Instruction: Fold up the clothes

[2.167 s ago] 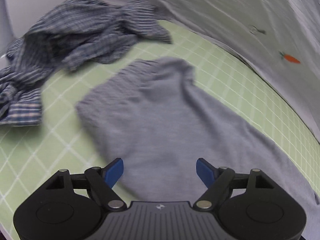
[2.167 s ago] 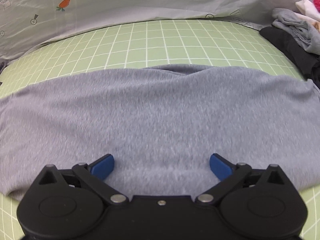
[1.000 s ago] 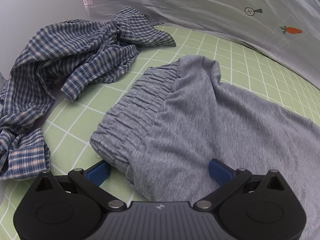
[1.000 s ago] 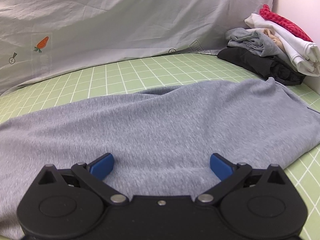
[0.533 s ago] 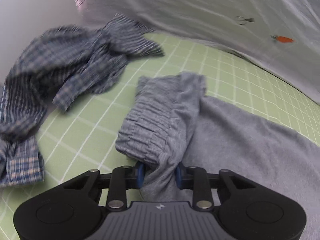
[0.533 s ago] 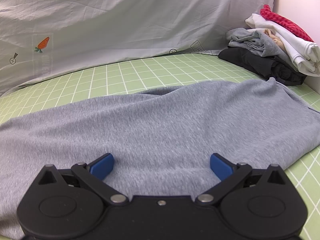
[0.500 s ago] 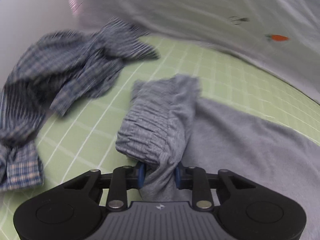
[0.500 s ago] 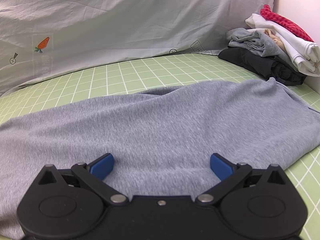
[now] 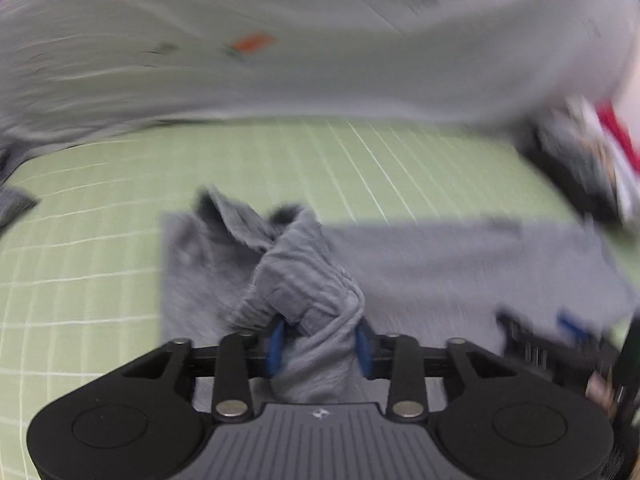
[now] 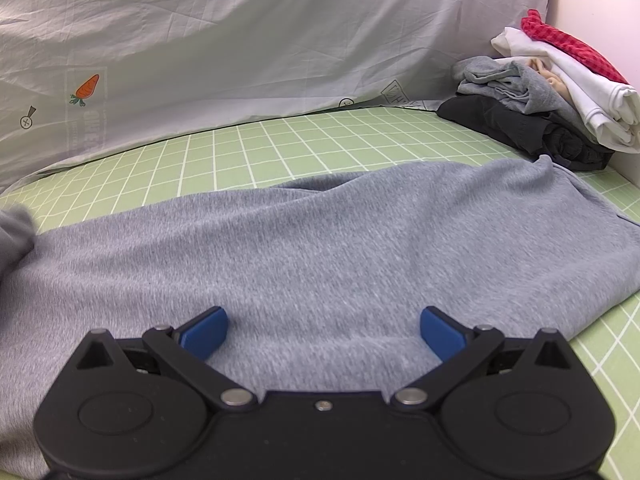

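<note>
Grey trousers (image 10: 320, 240) lie spread across the green grid mat (image 10: 280, 140). Their ribbed waistband (image 9: 304, 280) is bunched between the blue pads of my left gripper (image 9: 319, 340), lifted and doubled back over the rest of the trousers (image 9: 440, 264). The jaws are opening while the pads still touch the cloth. The left wrist view is blurred by motion. My right gripper (image 10: 323, 330) rests low over the trousers' middle, open, with flat cloth under it and nothing pinched. It also shows as a blur at the lower right of the left wrist view.
A pile of folded clothes (image 10: 560, 92) in black, grey, white and red sits at the mat's far right corner. A grey sheet with a carrot print (image 10: 240, 40) hangs along the back. Bare mat (image 9: 80, 280) lies left of the fold.
My left gripper closed on the waistband and swung it rightward over the trousers; the plaid shirt left its view. A blurred grey fold entered the right view's left edge. The right gripper stayed still.
</note>
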`<state>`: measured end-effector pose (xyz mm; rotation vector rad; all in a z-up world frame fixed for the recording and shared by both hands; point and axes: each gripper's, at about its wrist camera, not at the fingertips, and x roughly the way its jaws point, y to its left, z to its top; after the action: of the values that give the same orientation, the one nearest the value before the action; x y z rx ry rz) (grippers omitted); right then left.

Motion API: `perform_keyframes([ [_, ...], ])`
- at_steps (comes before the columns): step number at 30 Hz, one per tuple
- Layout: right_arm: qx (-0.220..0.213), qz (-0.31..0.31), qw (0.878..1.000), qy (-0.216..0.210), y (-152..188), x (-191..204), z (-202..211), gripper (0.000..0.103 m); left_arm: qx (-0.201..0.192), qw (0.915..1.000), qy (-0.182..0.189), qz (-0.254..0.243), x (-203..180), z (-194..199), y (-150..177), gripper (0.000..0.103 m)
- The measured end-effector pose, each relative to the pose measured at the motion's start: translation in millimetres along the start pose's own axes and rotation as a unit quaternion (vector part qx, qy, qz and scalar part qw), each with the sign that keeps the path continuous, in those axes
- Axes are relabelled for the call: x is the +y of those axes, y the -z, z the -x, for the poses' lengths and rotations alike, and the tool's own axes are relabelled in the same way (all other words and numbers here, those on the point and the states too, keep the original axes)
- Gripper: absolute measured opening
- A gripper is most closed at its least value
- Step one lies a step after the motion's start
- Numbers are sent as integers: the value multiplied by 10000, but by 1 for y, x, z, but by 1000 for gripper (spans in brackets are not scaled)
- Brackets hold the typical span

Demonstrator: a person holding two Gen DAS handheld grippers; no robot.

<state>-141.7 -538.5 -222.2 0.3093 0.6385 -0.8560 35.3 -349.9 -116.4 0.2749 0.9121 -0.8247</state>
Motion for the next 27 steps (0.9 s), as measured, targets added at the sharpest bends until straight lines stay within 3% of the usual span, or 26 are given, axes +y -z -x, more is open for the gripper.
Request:
perform_keyframes([
  [2, 11, 20, 10000, -8, 0, 0, 0, 103, 5, 9998, 34, -202, -8, 1, 3, 54],
  [4, 21, 40, 10000, -17, -1, 0, 0, 103, -84, 9997, 89, -213, -11, 6, 5, 78],
  [8, 314, 119, 9993, -143, -10, 1, -1, 103, -447, 9986, 296, 38, 3, 28, 0, 84],
  [10, 532, 240, 9977, -334, -19, 5, 0, 103, -614, 9980, 24, 128, 11, 36, -2, 91],
  [13, 588, 342, 9955, -666, -32, 17, 8, 103, -508, 9961, -678, 255, 24, 35, -1, 92],
  [17, 547, 434, 9886, -1334, -51, 53, 23, 103, -80, 9858, -1530, 693, 49, 24, 6, 92],
  [21, 601, 486, 9746, -2103, -63, 93, 35, 103, 78, 9795, -1540, 1298, 75, 26, 17, 92],
  [25, 830, 649, 9562, -2731, -61, 134, 41, 103, 225, 9749, -1691, 1428, 84, 26, 24, 92],
  [27, 889, 949, 9499, -2843, -55, 153, 42, 103, 233, 9748, -1664, 1471, 86, 27, 25, 92],
])
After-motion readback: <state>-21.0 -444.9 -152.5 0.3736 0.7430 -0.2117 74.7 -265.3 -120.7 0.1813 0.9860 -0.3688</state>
